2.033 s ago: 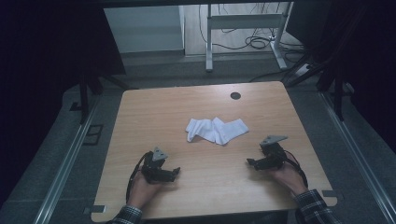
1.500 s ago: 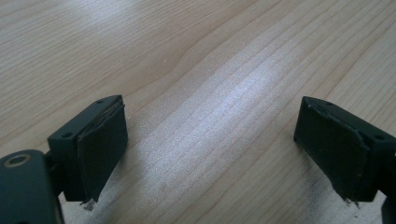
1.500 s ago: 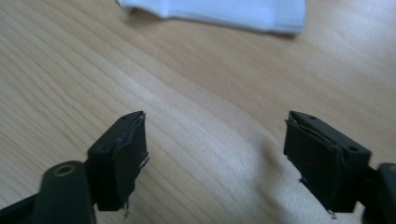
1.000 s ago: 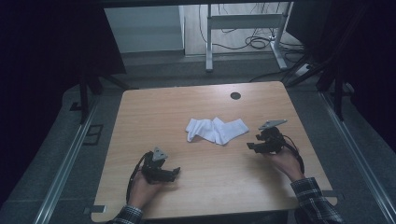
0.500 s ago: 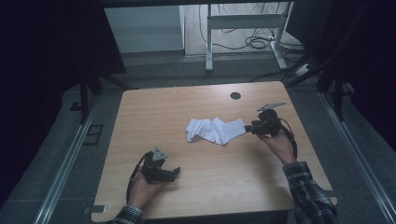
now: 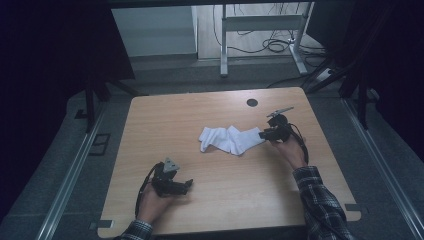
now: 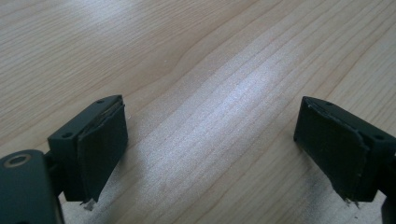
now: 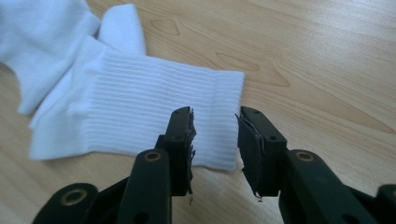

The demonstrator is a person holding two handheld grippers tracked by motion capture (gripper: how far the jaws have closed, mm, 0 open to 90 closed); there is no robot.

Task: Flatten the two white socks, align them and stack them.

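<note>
My right gripper (image 8: 215, 140) is at the white socks' (image 6: 229, 139) ribbed cuff (image 8: 219, 116), jaws just narrowing, not yet clamped. Left gripper (image 7: 212, 154) unclenched, well apart from socks.

A light wooden table (image 6: 210, 210) with rounded corners is carrying everything. White socks (image 6: 227, 139) are lying directly on it, slightly right of centre, crumpled together, with one ribbed cuff (image 8: 154, 116) lying flat on the wood toward the right side. A dark round hole (image 6: 252, 102) is sitting near the far edge. Wood grain is showing bare around the socks.
</note>
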